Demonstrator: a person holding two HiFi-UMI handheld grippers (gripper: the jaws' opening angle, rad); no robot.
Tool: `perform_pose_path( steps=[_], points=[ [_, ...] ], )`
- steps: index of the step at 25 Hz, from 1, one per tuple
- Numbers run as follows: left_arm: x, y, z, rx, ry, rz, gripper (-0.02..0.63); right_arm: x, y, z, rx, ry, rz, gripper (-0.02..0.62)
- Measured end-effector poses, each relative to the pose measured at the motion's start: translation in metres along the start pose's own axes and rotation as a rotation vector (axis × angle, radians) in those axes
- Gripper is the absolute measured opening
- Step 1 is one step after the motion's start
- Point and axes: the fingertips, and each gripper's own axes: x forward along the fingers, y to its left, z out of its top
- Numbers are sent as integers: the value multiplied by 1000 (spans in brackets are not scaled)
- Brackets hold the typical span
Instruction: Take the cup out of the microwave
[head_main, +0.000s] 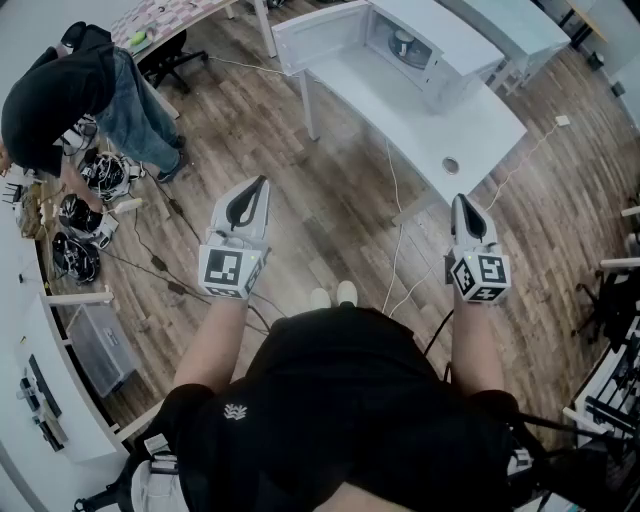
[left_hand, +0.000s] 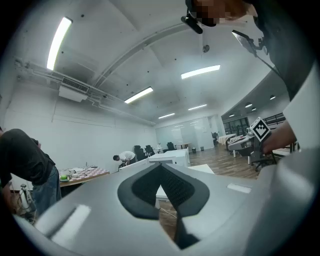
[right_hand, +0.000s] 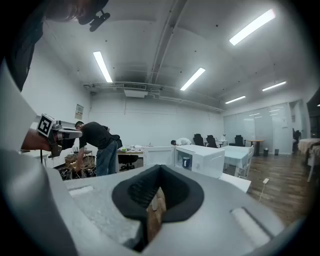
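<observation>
Cup (head_main: 402, 42) waits in the open microwave (head_main: 447, 62); approach comes first. Left gripper (head_main: 262, 183) and right gripper (head_main: 460, 200) are closed, empty; one must open.

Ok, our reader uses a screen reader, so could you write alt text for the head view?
Seen from above, a person holds out the left gripper and right gripper, both empty, over a wood floor. Ahead stands a white table with an open microwave, a cup inside. A second person bends over at left.

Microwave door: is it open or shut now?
Open. The door swings out beside the microwave, and the cup shows inside.
</observation>
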Motion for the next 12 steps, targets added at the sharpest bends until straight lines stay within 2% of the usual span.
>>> perform_pose_path(
  steps=[12],
  points=[
    [31,-9,2,4,-15,16,6,20,-19,-1,10,-20,24,-2]
  ],
)
